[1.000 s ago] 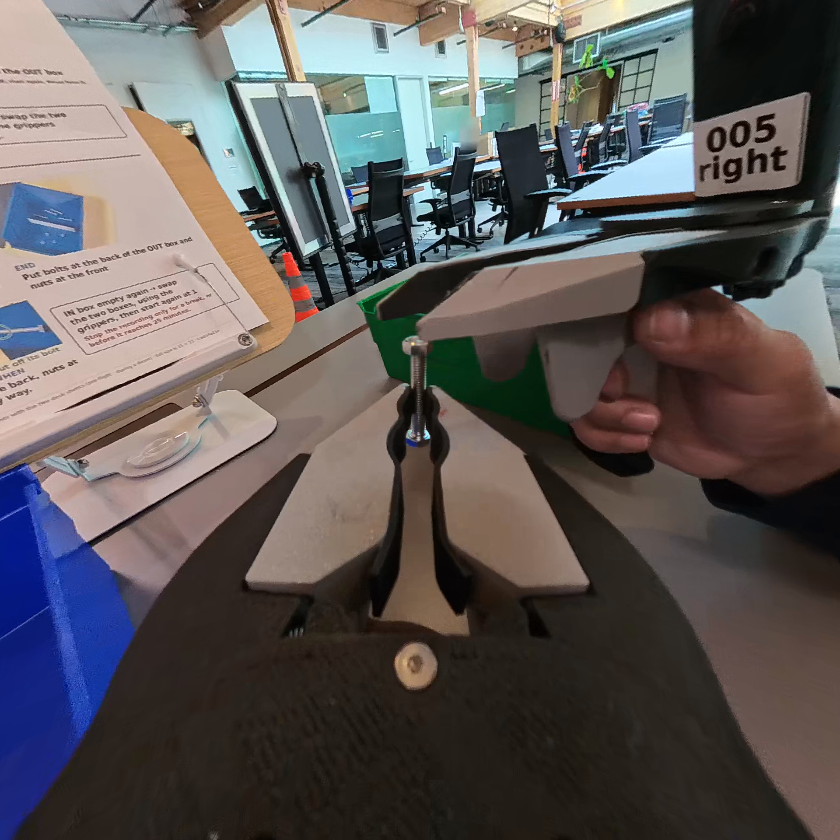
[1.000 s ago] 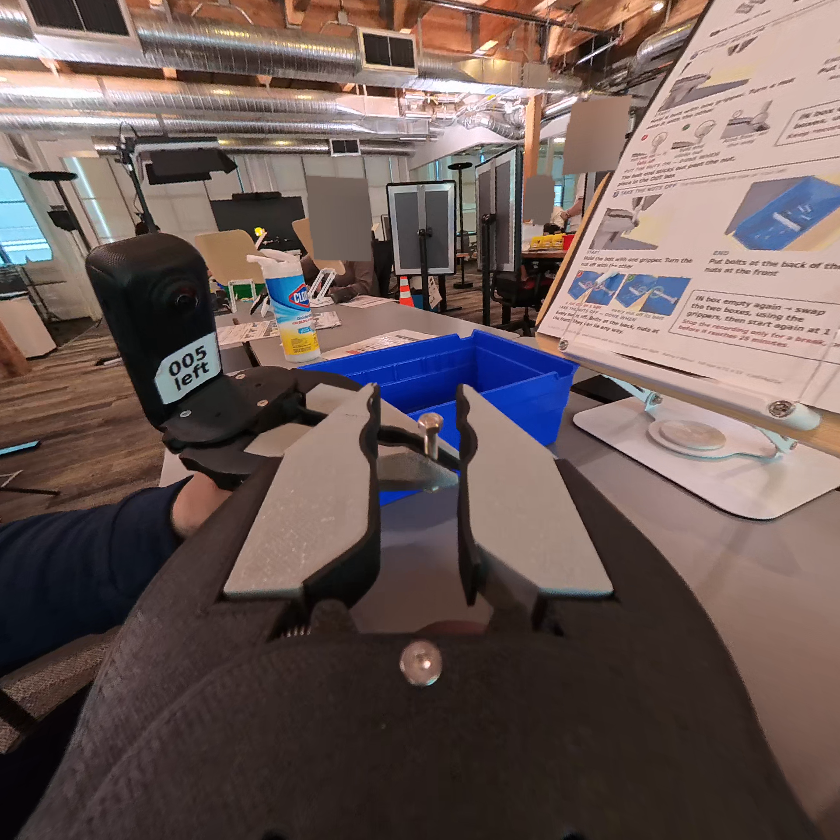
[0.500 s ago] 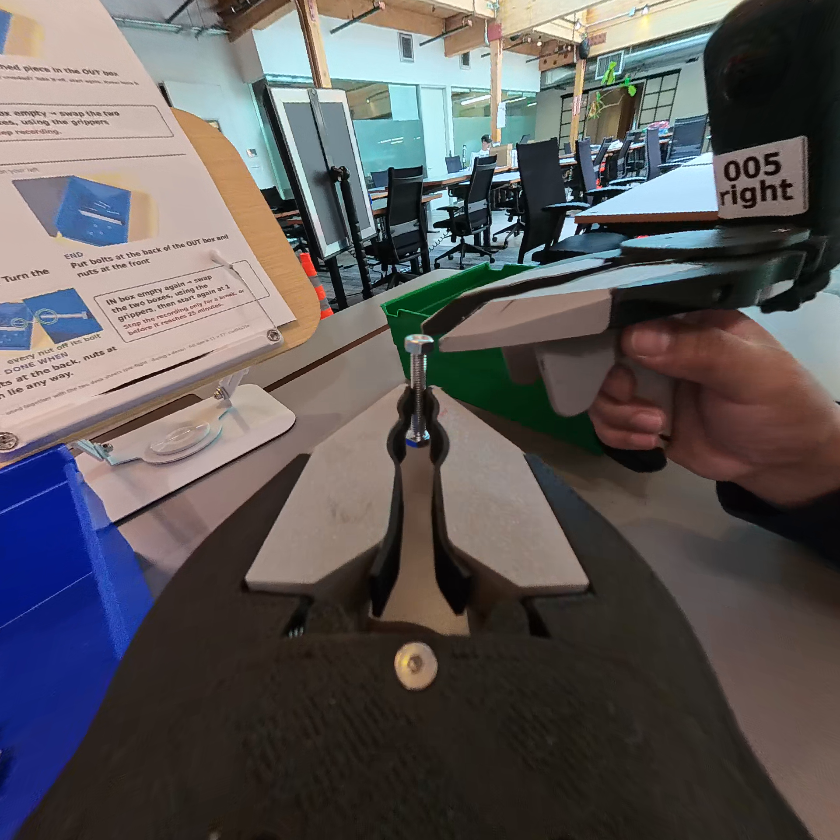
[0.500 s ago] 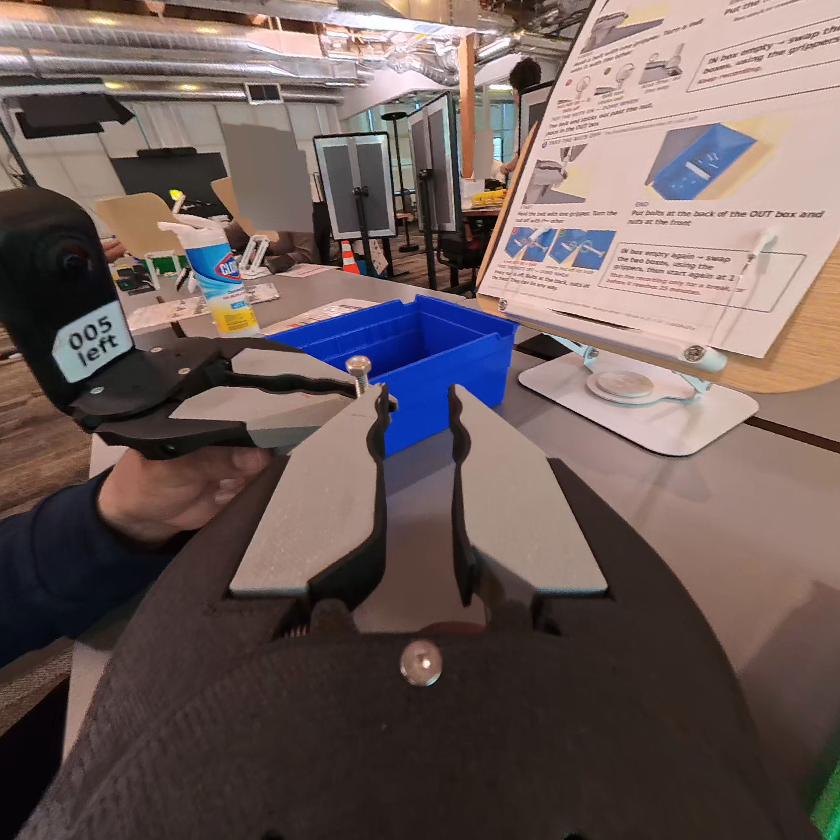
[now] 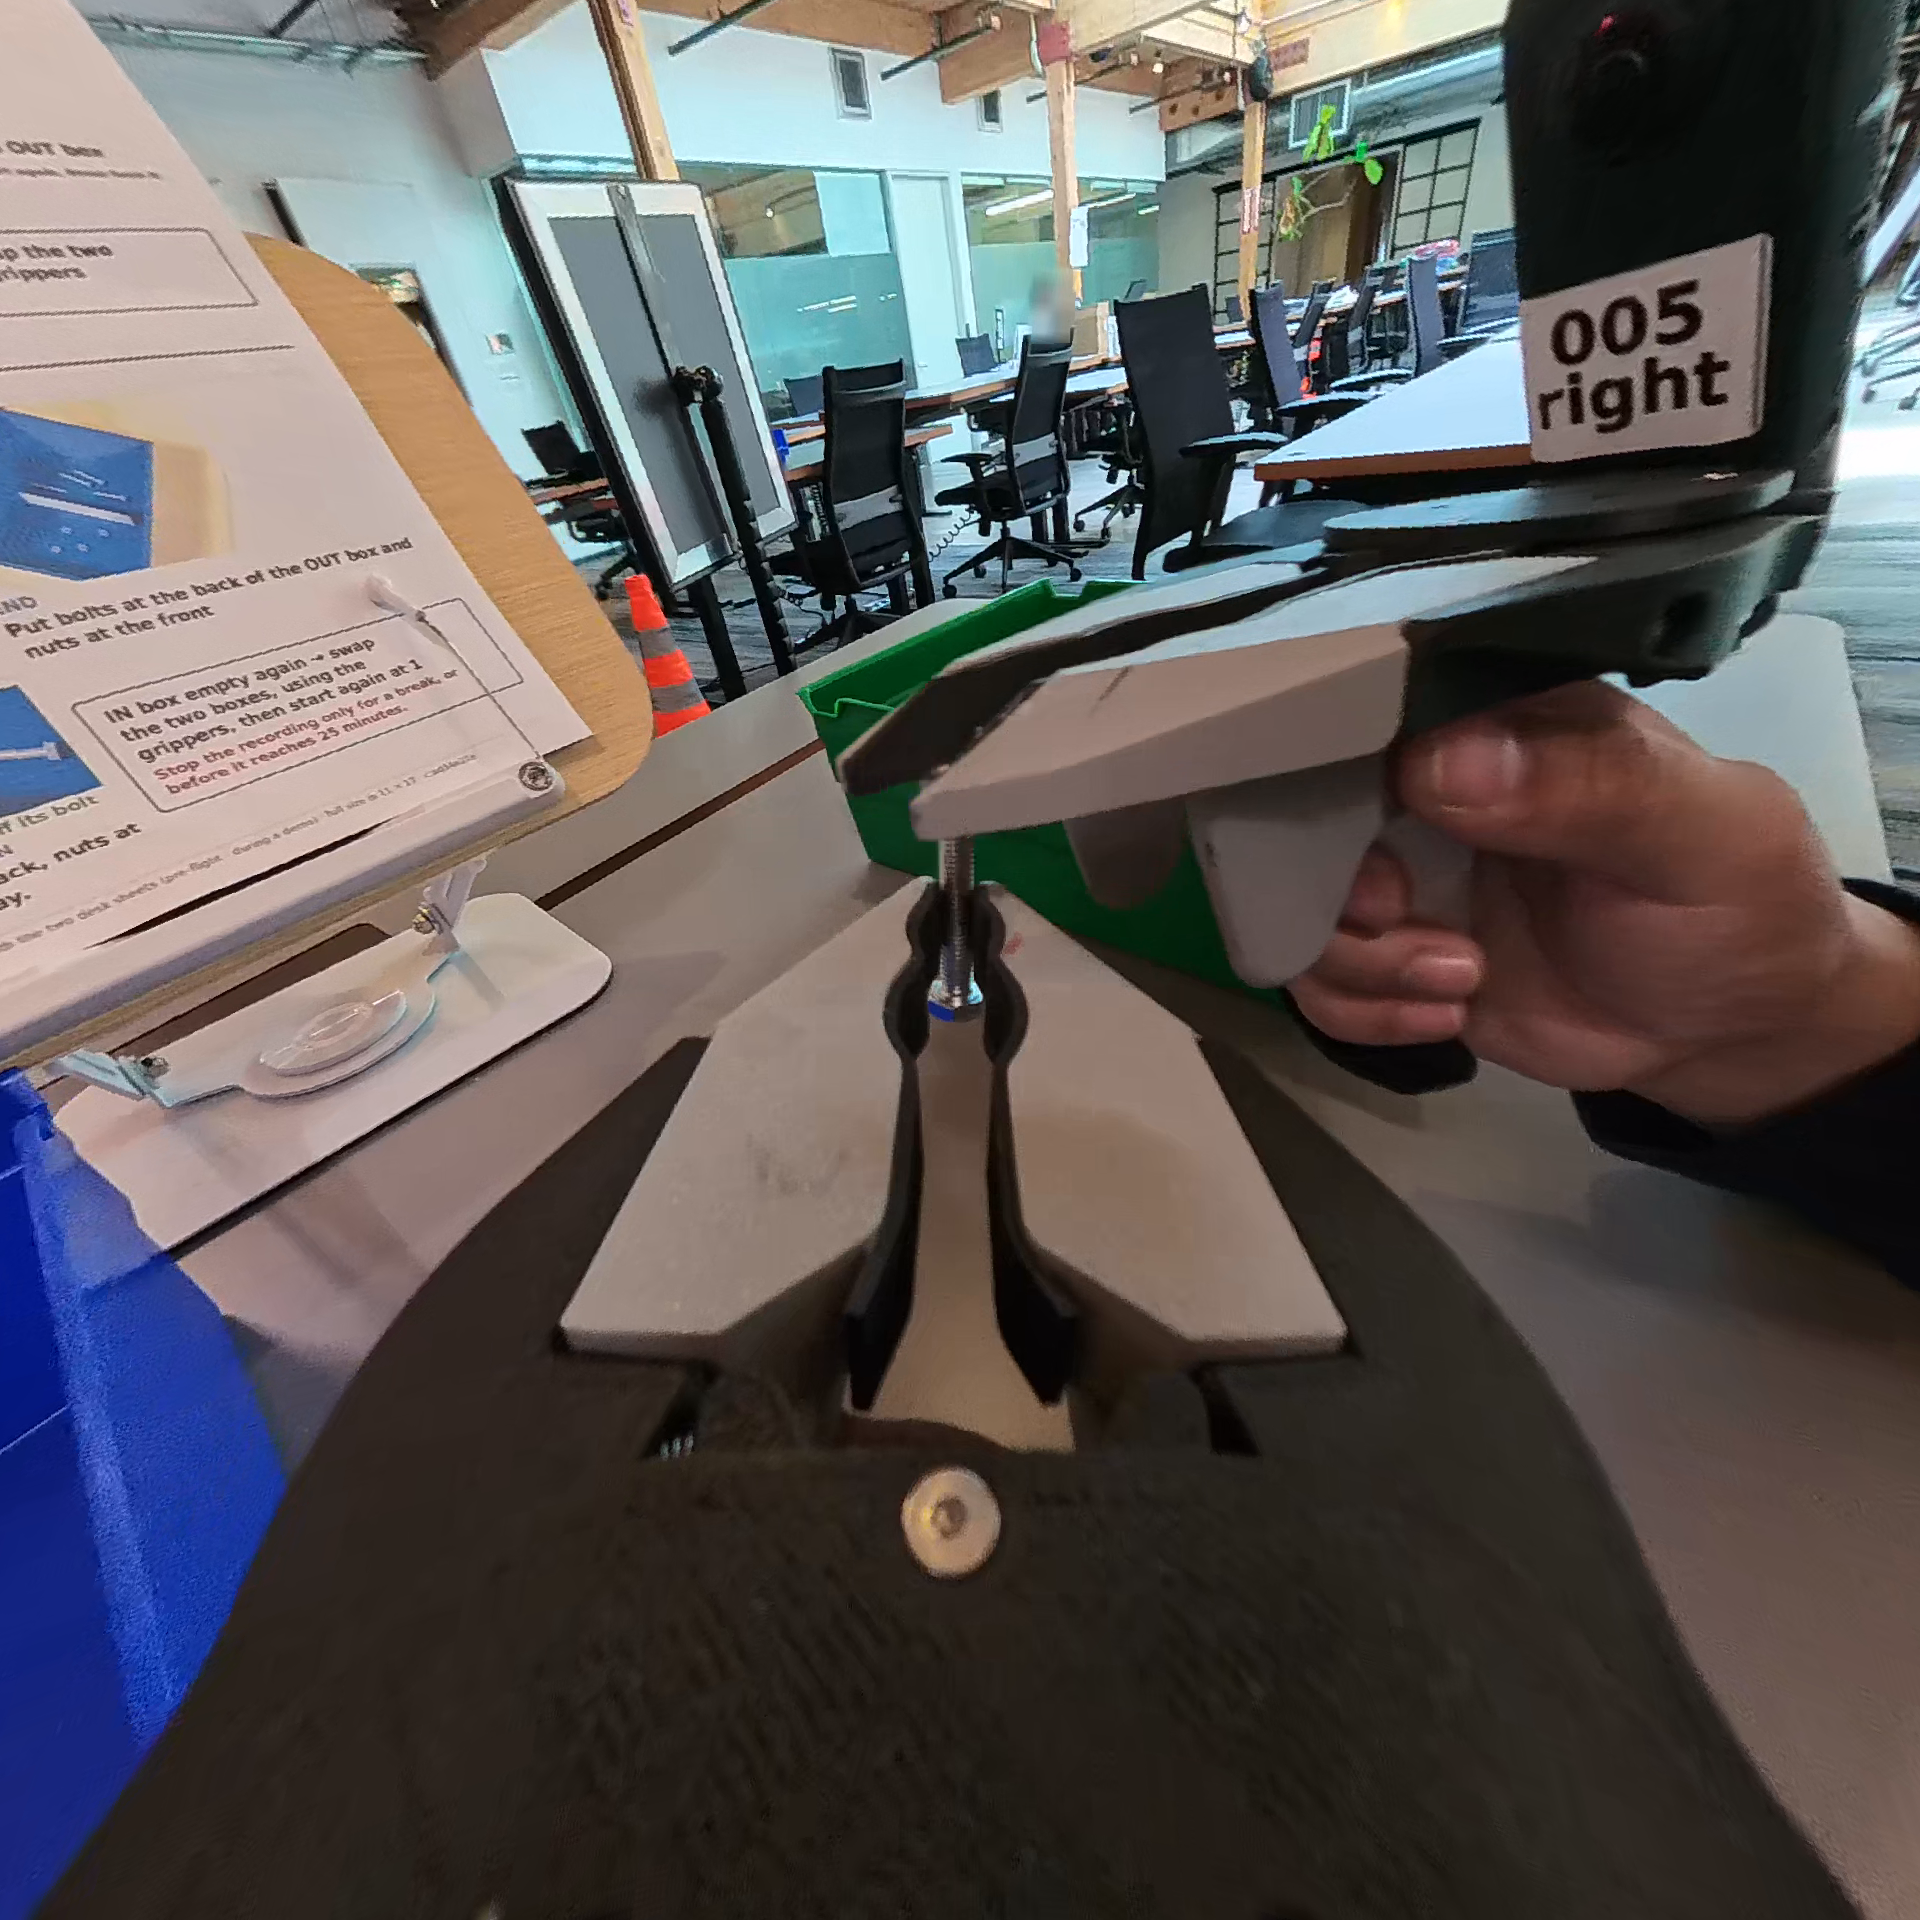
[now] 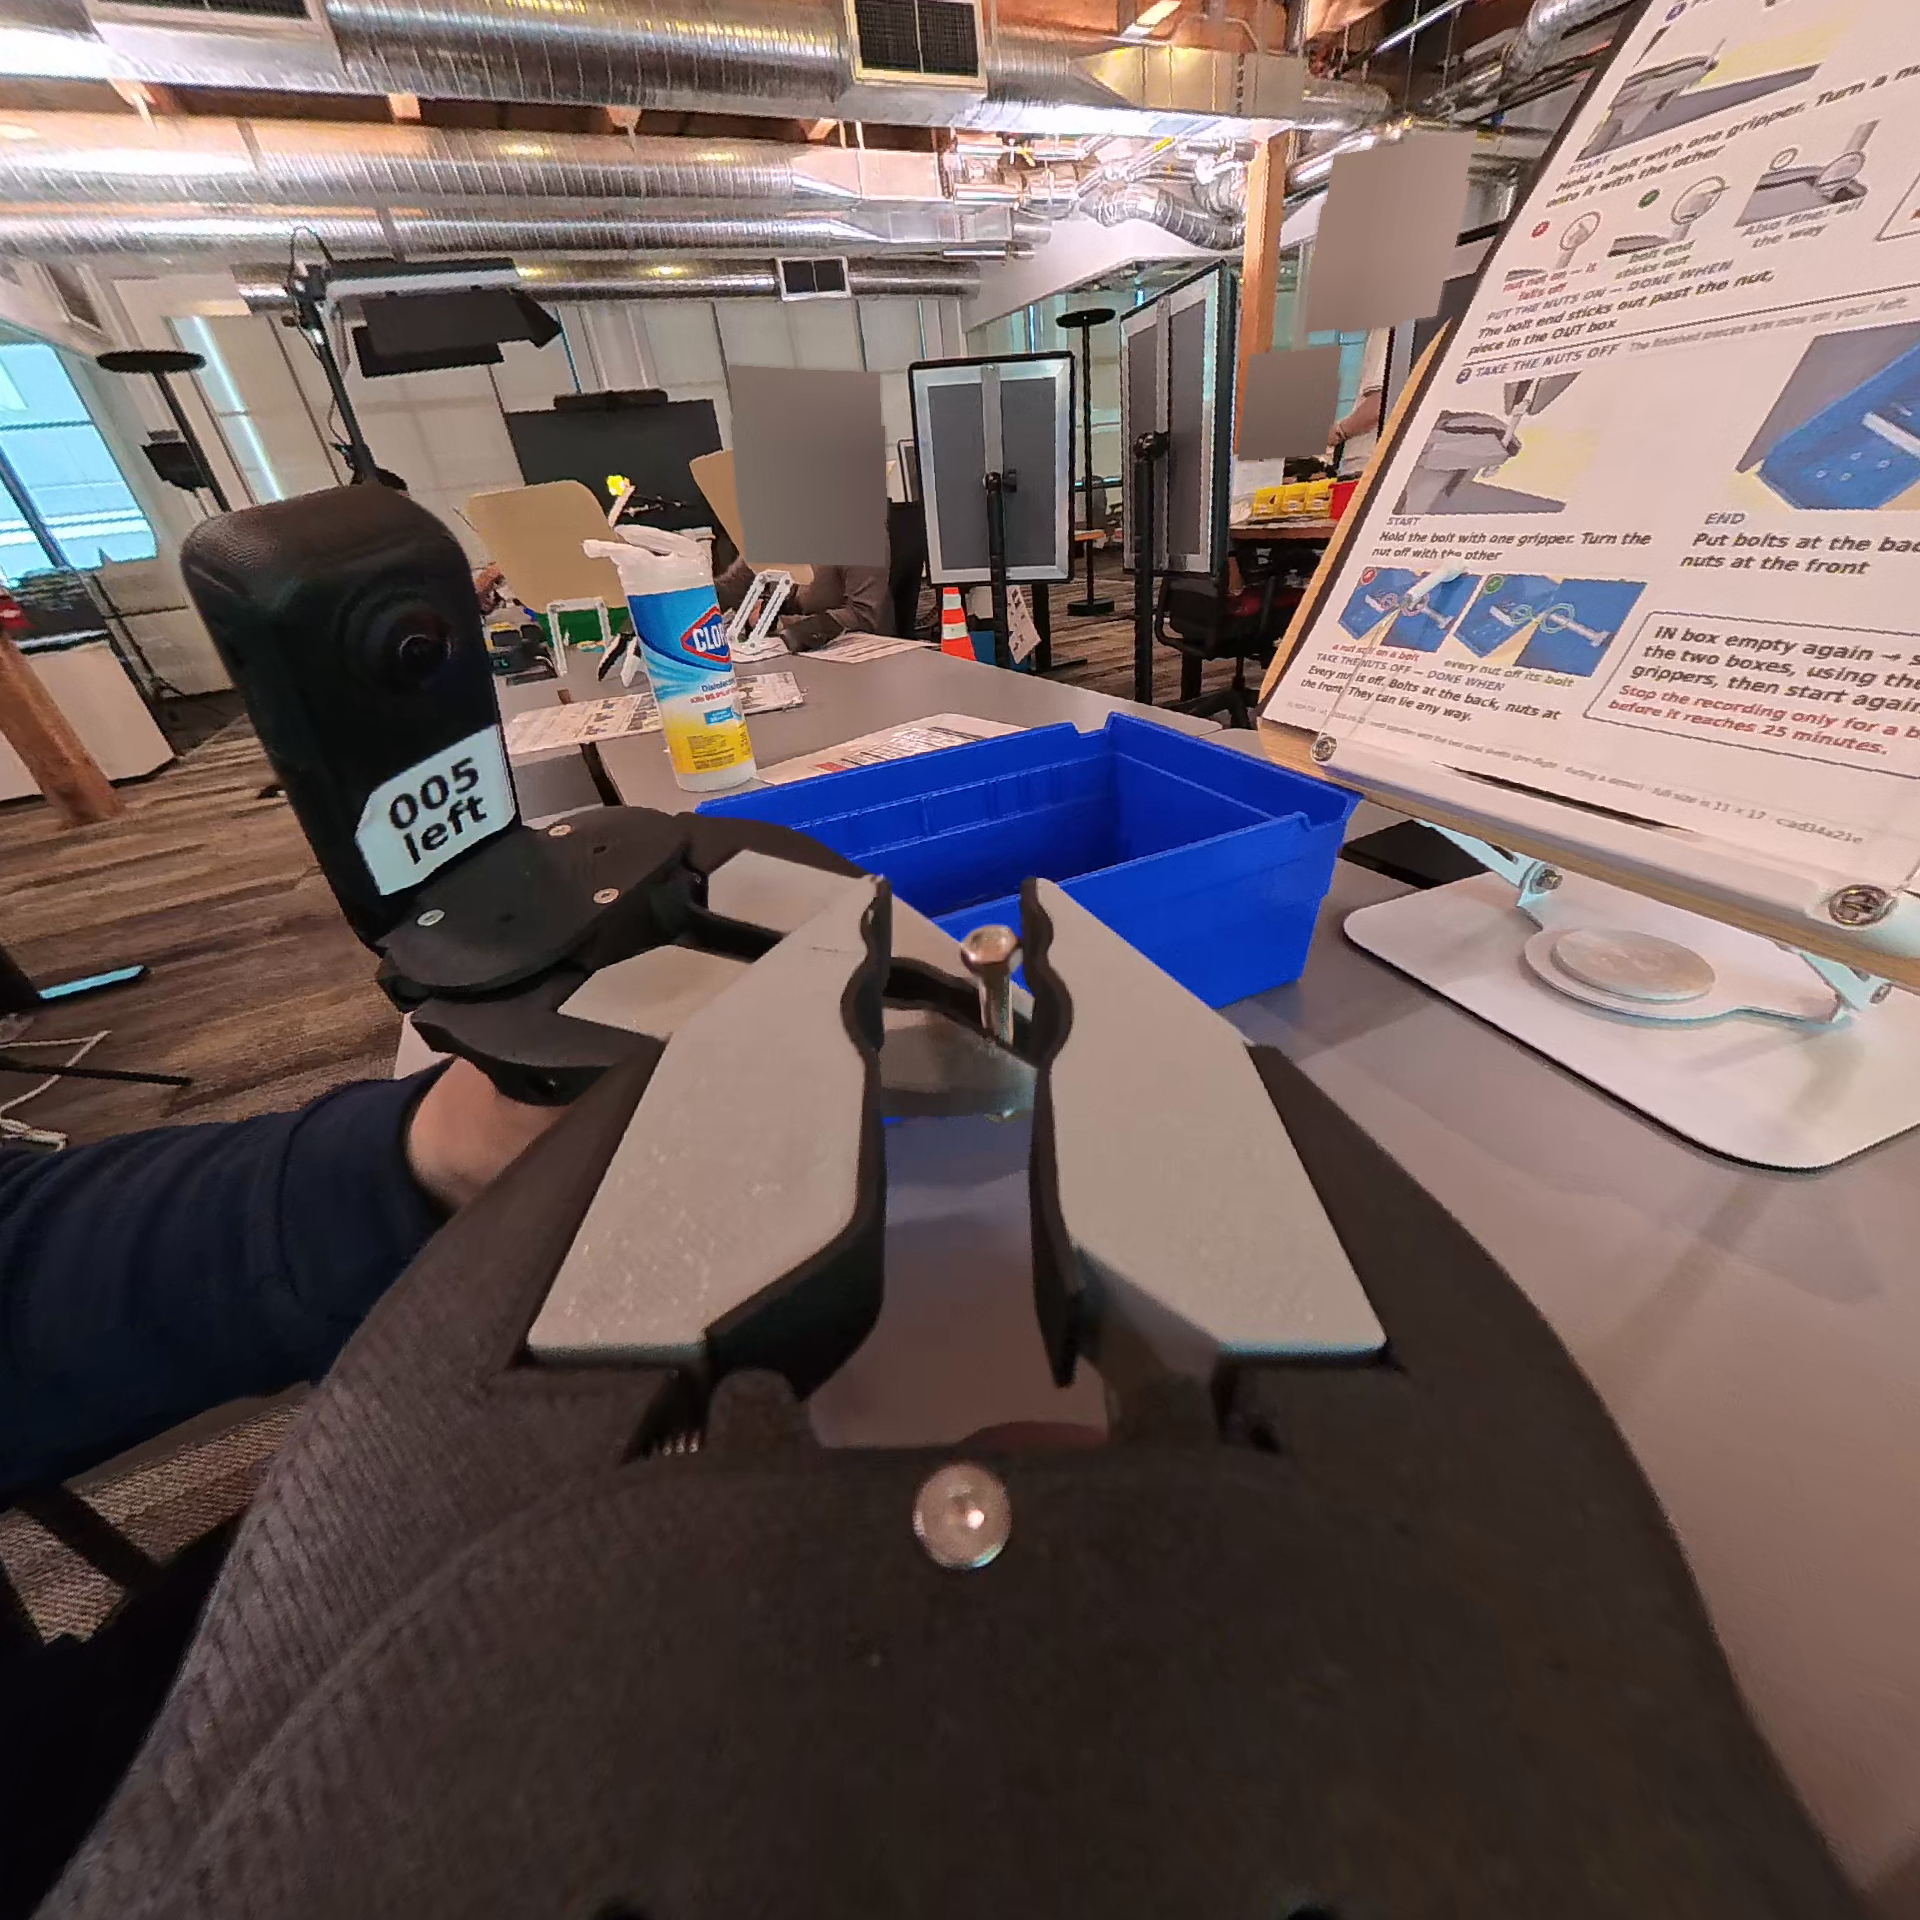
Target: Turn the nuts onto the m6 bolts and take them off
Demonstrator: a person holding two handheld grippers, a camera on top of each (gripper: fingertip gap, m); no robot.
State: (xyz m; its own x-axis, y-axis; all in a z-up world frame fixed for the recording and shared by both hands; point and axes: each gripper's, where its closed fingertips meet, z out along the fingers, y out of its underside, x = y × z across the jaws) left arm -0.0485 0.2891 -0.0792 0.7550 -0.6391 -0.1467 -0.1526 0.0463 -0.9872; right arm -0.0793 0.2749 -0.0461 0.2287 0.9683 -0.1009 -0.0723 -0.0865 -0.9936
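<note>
I have the bolt (image 5: pixel 956 914) upright in my left tool (image 5: pixel 954 971), its tips pinched narrow around the nut (image 5: pixel 956 995) at the lower end of the thread, so the shank stands free above the tips and the head is left exposed. I judge that is the point of gripping low: one tool keeps the nut from turning while the other works the head.

My right tool (image 6: pixel 954 971) comes in level from the side, its fingers (image 6: pixel 769 1081) parted a little with the bolt head (image 6: pixel 987 948) between them. In the right wrist view there is daylight on the left of the head, and the right finger is close to it or just touching; I cannot tell which. So that tool is partly open and holding nothing yet. From the left wrist view its near finger hides the head entirely.

Both tools hang above the counter (image 5: pixel 1558 1382), not resting on it. The blue bin (image 6: pixel 1143 831) sits behind the bolt in the right view, the green bin (image 5: pixel 935 769) beyond it in the left view, and the instruction stand (image 6: pixel 1621 1018) is off to the side, clear of the work.

Next, as I judge it, I close the right tool on the head and twist; the risk is closing off-centre and tilting the bolt in the nut
</note>
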